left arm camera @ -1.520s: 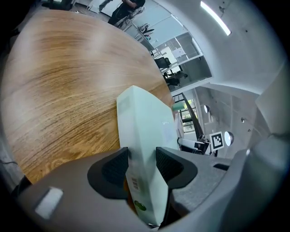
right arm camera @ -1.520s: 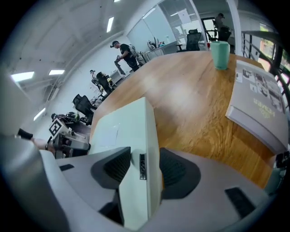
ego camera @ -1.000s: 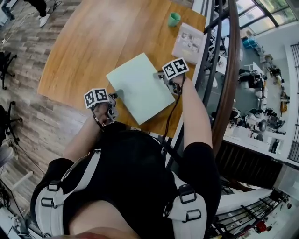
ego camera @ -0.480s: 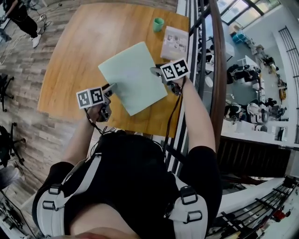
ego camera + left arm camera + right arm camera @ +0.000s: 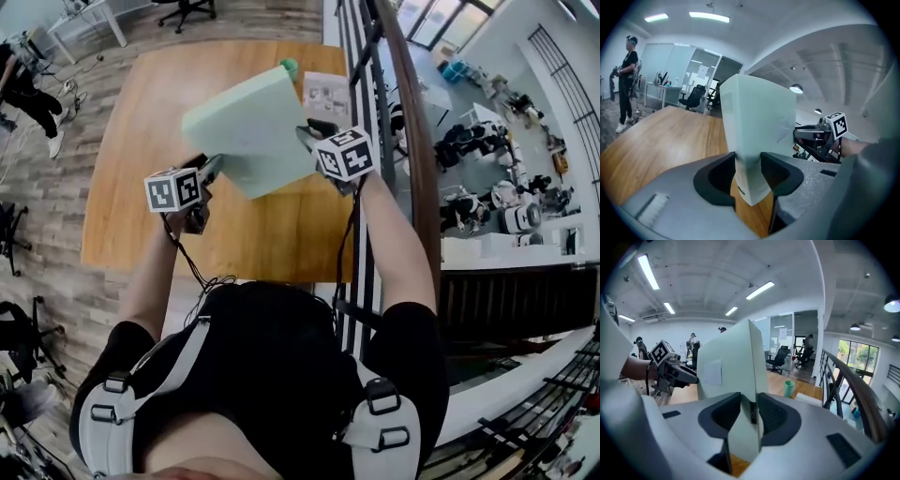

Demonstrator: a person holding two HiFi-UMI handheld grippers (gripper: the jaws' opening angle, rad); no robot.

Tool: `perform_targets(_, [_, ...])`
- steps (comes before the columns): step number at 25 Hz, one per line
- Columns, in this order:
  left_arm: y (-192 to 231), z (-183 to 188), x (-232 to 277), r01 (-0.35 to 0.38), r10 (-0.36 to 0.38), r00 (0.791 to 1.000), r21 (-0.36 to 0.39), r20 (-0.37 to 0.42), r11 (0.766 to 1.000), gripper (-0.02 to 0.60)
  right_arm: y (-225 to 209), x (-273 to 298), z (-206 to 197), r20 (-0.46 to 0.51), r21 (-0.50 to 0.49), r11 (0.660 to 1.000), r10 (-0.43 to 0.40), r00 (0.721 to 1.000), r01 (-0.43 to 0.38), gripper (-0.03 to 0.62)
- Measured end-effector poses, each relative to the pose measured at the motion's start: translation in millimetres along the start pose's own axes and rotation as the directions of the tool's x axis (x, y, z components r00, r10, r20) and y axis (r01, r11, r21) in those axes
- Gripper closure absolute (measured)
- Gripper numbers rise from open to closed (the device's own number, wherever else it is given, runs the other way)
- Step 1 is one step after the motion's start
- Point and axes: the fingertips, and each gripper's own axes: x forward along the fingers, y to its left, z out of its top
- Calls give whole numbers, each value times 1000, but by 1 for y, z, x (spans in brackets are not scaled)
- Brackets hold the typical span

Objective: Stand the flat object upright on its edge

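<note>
A wooden counter [image 5: 150, 141] stands on plank floor [image 5: 56, 187]. A small green cup [image 5: 290, 65] sits near its far edge. Just right of the cup lies a pale printed box [image 5: 325, 87].

A person wears a black short-sleeved top [image 5: 267, 356], with padded white shoulder straps [image 5: 105, 412] carrying black buckles on either side of it. Ahead of the top, the left gripper [image 5: 208, 169] and right gripper [image 5: 309, 133] have grey bodies with black jaw pads. Each carries a white cube [image 5: 345, 153] printed with black square markers, and a thin black cable [image 5: 192, 267] runs from each back toward the top.
</note>
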Motion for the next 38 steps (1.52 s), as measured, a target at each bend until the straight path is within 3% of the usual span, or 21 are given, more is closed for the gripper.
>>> perform_targets(4, [-11,34,9,26,-32,999,137,44,990,408,-9,-20,3,78,33,994,-105,991,102,470])
perform_targets(8, [-20,52,18,25,-45,997,270,68,963,410,-13,-32,-7,121,22,979,-205,971,203,479])
perform_targets(16, [-34,55,41,39,-70,995,398,65,917,413,-22,-41,-40,134,38,944,-331,934,329,490])
perform_targets(23, [-33,32,59,16,-28,999,458,20,889,417,-20,-34,-77,94,69,920,-391,916,385,496])
perform_targets(26, [-31,15,64,30,-29,1000,450,-10,893,417,-19,-29,-95,59,75,920,-390,919,385,496])
perform_targets(29, [-33,6,68,38,-50,999,443,15,896,421,-20,-25,-110,40,105,917,-392,919,386,496])
perform_targets(38, [-31,4,74,47,-58,998,446,11,894,420,-24,-20,-116,19,128,921,-373,928,368,494])
